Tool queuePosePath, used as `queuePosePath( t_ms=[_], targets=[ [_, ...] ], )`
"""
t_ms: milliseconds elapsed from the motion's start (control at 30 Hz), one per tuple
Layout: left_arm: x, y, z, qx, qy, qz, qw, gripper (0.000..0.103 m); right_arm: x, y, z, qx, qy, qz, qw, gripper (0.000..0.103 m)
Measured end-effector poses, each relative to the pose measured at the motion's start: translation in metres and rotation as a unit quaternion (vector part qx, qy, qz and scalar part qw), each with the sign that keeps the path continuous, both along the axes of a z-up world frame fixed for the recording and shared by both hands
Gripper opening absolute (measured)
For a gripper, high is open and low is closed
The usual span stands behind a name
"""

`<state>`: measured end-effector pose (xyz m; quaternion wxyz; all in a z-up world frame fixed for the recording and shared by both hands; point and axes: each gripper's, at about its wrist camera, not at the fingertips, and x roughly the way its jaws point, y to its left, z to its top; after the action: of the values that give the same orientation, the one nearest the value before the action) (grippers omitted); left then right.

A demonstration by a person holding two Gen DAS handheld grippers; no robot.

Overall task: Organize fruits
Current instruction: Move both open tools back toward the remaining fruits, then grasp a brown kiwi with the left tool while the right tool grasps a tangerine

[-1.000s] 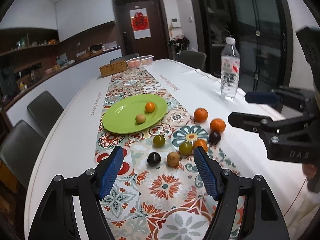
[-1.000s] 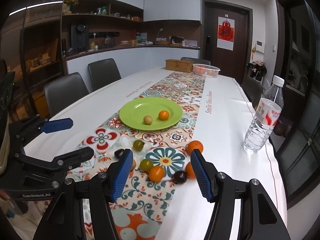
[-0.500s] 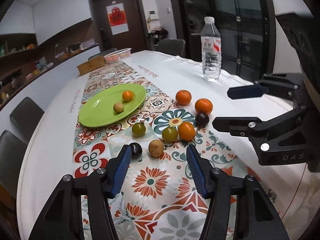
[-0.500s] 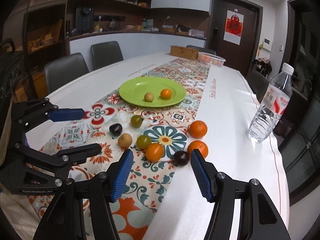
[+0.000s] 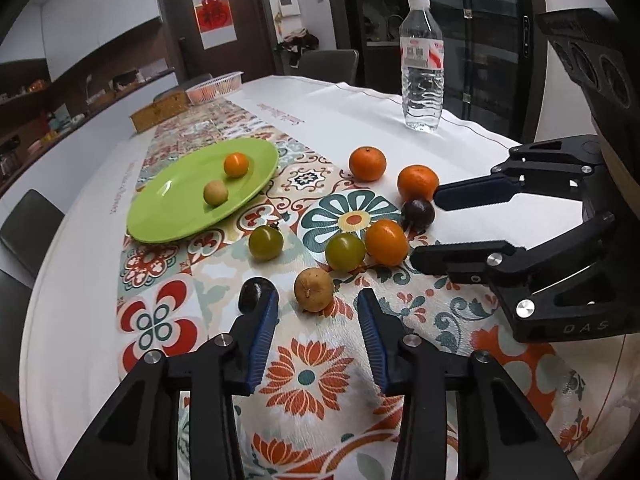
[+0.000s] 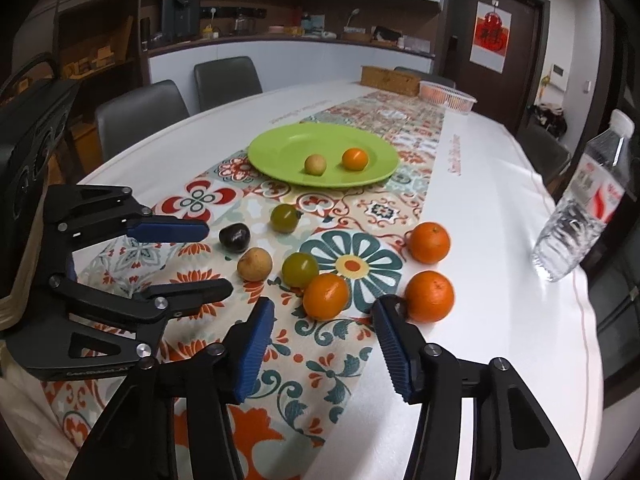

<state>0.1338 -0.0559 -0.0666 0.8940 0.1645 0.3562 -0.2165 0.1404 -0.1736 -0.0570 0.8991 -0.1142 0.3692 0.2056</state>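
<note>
A green plate (image 5: 176, 208) (image 6: 280, 152) holds a small orange fruit (image 5: 236, 164) and a tan fruit (image 5: 215, 192). Several loose fruits lie on the patterned runner: a tan fruit (image 5: 314, 289) (image 6: 255, 264), a dark plum (image 5: 253, 289) (image 6: 234, 237), two green tomatoes (image 5: 265, 243) (image 5: 345, 251), three oranges (image 5: 386, 242) (image 5: 367, 163) (image 5: 417, 182) and a dark fruit (image 5: 417, 212). My left gripper (image 5: 316, 312) is open, just short of the tan fruit. My right gripper (image 6: 324, 316) is open, just short of the near orange (image 6: 325, 295).
A water bottle (image 5: 422, 68) (image 6: 580, 204) stands on the white tablecloth at the right. A clear basket of fruit (image 6: 447, 96) and a wooden box (image 6: 390, 79) sit at the table's far end. Grey chairs (image 6: 140, 114) line the left side.
Both grippers have moved forward and down toward the loose fruits, which now loom larger. Both stay open and empty.
</note>
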Motion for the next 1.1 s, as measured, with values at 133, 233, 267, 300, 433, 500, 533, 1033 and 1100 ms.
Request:
queuePosePath(
  t_ms=[133, 233, 267, 300, 433, 500, 533, 1033, 1100],
  targets=[
    [0.008, -0.001, -0.006, 0.002, 0.009, -0.004, 1.0000, 0.037, 0.009, 0.001, -0.006, 0.003, 0.009, 0.003, 1.000, 0.048],
    [0.014, -0.002, -0.009, 0.002, 0.015, -0.005, 0.9999, 0.037, 0.015, 0.002, -0.010, 0.002, 0.014, 0.005, 1.000, 0.048],
    [0.016, -0.002, -0.010, 0.002, 0.016, -0.006, 0.9998, 0.037, 0.017, 0.003, -0.012, 0.002, 0.017, 0.006, 1.000, 0.047],
    [0.017, -0.003, -0.011, 0.004, 0.016, -0.006, 0.9998, 0.037, 0.019, 0.003, -0.013, 0.002, 0.020, 0.007, 1.000, 0.045],
    [0.021, -0.005, -0.013, 0.006, 0.019, -0.009, 0.9998, 0.035, 0.025, 0.002, -0.019, 0.006, 0.031, 0.009, 0.999, 0.042],
    [0.023, -0.006, -0.015, 0.010, 0.021, -0.008, 0.9997, 0.035, 0.027, 0.004, -0.020, 0.006, 0.032, 0.012, 0.999, 0.042],
    [0.025, -0.006, -0.016, 0.009, 0.024, -0.008, 0.9996, 0.035, 0.027, 0.004, -0.021, 0.005, 0.032, 0.012, 0.999, 0.042],
    [0.040, -0.007, -0.023, -0.009, 0.055, 0.010, 0.9984, 0.026, 0.044, 0.003, -0.032, 0.024, 0.058, 0.007, 0.998, 0.034],
    [0.039, -0.006, -0.022, -0.014, 0.056, 0.013, 0.9983, 0.026, 0.044, 0.002, -0.032, 0.029, 0.058, 0.005, 0.998, 0.033]
  ],
)
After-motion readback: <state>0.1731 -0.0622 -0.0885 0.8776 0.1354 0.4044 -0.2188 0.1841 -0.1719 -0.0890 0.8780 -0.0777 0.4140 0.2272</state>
